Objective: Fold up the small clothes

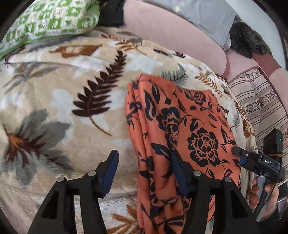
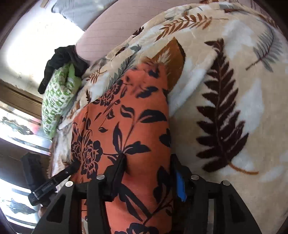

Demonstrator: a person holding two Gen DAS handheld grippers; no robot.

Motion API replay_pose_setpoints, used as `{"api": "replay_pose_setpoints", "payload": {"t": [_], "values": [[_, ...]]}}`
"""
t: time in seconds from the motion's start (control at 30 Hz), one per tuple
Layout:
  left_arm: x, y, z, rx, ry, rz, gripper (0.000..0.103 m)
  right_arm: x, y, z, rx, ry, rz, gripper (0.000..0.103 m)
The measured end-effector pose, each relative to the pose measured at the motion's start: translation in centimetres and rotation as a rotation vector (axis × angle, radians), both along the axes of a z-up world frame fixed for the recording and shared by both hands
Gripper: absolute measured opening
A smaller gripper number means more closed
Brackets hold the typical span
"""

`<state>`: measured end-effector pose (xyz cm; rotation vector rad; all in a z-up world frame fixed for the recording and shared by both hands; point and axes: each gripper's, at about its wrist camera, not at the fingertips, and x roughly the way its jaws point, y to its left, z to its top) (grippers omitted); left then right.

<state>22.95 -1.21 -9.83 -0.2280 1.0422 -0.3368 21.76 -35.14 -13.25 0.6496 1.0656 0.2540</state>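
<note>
An orange cloth with a black flower print (image 1: 189, 117) lies in a long folded strip on a beige leaf-print blanket (image 1: 72, 90). My left gripper (image 1: 144, 162) stands open over the strip's left edge, with one finger above the blanket and the other above the cloth. In the right wrist view the same cloth (image 2: 126, 111) fills the gap of my right gripper (image 2: 147, 160). That gripper's jaws stand apart, and its left fingertip dents the fabric. The right gripper (image 1: 237, 153) also shows at the cloth's right edge, with a hand (image 1: 257, 194) on its handle.
A green patterned pillow (image 1: 50, 19) and a dark garment (image 2: 61, 59) lie at the blanket's (image 2: 225, 90) far side. Beyond it are a pink cushion (image 1: 171, 30), a grey pillow (image 1: 207, 16) and a black furry thing (image 1: 246, 41). A striped fabric (image 1: 259, 100) lies to the right.
</note>
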Motion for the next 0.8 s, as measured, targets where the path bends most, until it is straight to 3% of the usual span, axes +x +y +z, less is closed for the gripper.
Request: {"api": "replay_pose_setpoints", "payload": {"t": [0.07, 0.17, 0.23, 0.3, 0.37, 0.4, 0.5, 0.6, 0.67, 0.7, 0.8], "values": [[-1.5, 0.5, 2.2, 0.020, -0.062, 0.009, 0.061, -1.3, 0.4, 2.4, -0.063, -0.077, 0.004, 0.062], [-3.4, 0.5, 4.1, 0.035, -0.148, 0.007, 0.071, -2.4, 1.8, 5.8, -0.012, -0.174, 0.052, 0.065], [-3.3, -0.6, 3.1, 0.096, -0.144, -0.014, 0.075, -2.9, 3.2, 6.9, 0.024, -0.226, 0.091, 0.078], [-2.6, -1.4, 0.0, 0.213, -0.033, 0.005, 0.076, -2.6, 4.4, 6.1, 0.048, -0.210, 0.129, 0.089], [-2.9, -1.0, -0.5, 0.160, 0.022, 0.040, 0.077, -1.2, 5.6, 3.0, 0.025, -0.057, 0.144, 0.091], [-3.6, -0.8, 0.5, 0.166, 0.006, 0.064, 0.076, -1.0, 5.7, 2.4, 0.001, -0.029, 0.123, 0.090], [-6.9, -0.8, 4.7, 0.247, -0.145, 0.072, 0.079, -3.4, 6.4, 6.4, -0.046, -0.143, 0.120, 0.090], [-9.8, -0.9, 7.2, 0.324, -0.196, 0.100, 0.086, -6.9, 7.8, 10.3, -0.229, -0.215, 0.084, 0.091], [-11.8, -0.7, 8.4, 0.310, -0.205, 0.114, 0.086, -9.4, 8.7, 11.6, -0.332, -0.235, 0.050, 0.093], [-12.7, -0.6, 8.8, 0.305, -0.209, 0.128, 0.086, -10.7, 8.9, 11.8, -0.393, -0.229, 0.039, 0.103], [-15.4, -0.4, 9.7, 0.293, -0.213, 0.156, 0.087, -14.8, 9.6, 11.4, -0.493, -0.209, 0.030, 0.103]]}}
